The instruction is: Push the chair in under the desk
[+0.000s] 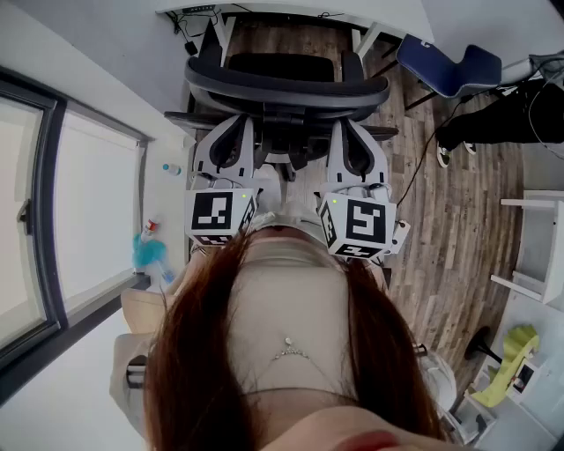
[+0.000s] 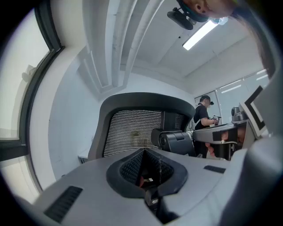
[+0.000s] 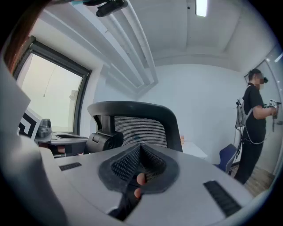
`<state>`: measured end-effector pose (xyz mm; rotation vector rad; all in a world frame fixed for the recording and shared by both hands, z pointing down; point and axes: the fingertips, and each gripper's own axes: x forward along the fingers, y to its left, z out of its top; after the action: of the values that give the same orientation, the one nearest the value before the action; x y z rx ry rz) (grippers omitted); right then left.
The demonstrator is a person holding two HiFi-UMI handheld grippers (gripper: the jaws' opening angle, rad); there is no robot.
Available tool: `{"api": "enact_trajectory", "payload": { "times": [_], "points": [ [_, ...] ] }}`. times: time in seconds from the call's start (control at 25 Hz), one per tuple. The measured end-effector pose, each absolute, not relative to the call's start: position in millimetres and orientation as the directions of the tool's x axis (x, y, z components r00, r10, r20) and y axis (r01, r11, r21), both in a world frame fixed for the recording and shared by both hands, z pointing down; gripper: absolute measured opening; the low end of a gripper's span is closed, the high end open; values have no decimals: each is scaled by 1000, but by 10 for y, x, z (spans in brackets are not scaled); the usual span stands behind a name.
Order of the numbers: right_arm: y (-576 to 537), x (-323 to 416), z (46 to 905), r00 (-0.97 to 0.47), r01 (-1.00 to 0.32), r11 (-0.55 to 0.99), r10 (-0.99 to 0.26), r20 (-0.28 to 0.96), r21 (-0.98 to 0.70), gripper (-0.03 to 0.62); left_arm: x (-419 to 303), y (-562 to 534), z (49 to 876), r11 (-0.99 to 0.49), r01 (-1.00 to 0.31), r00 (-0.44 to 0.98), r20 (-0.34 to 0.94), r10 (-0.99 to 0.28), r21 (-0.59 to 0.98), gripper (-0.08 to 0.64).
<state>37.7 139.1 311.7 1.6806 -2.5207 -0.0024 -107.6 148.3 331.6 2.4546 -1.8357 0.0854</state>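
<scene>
two hand-held grey grippers with marker cubes are pointing level, side by side. the left gripper point(image 1: 231, 130) point(image 2: 144, 167) is keeping its jaws pressed together on nothing, and the right gripper point(image 1: 352, 130) point(image 3: 139, 164) is doing the same.

just ahead of both tips, the black mesh-backed office chair point(image 1: 286, 86) point(image 2: 140, 126) point(image 3: 138, 118) is standing on the brown wooden plank floor point(image 1: 445, 229) with its curved backrest facing them. whether the tips are touching the backrest i cannot tell.

beyond the chair, the white desk point(image 1: 256, 9) is running along the far edge of the floor. the seat is reaching towards the desk's near edge, but most of the chair seems to be sitting outside it.

judging from this, the step in hand is setting both closed grippers against the backrest, with the push itself not yet finished. the next move is calling for an even, level shove from both sides together, so the chair is rolling straight under the desk and not swinging aside.
</scene>
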Motion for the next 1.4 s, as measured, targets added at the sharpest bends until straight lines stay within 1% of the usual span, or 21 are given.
{"api": "enact_trajectory", "payload": {
  "times": [0.32,0.64,0.96,1.12,1.32,1.4],
  "points": [
    [1422,361,3103,-400,-911,406,-913,79,68,25,-1078,1502,3310,-286,-958,288,81,-954,31,5],
    [1418,383,3154,-404,-909,411,-909,97,67,25,-1078,1530,3363,-306,-952,305,103,-947,3,5],
    [1410,424,3149,-434,-886,446,-894,108,127,26,-1123,1543,3406,-317,-948,312,118,-943,-22,6],
    [1431,417,3176,-455,-874,468,-883,119,129,28,-1140,1556,3410,-317,-948,314,113,-943,-12,40],
    [1461,415,3246,-487,-850,507,-860,151,147,35,-1140,1574,3466,-335,-942,328,144,-934,-29,64],
    [1447,438,3270,-492,-842,515,-855,163,160,63,-1141,1569,3494,-351,-935,341,155,-927,-46,74]
  ]
}}
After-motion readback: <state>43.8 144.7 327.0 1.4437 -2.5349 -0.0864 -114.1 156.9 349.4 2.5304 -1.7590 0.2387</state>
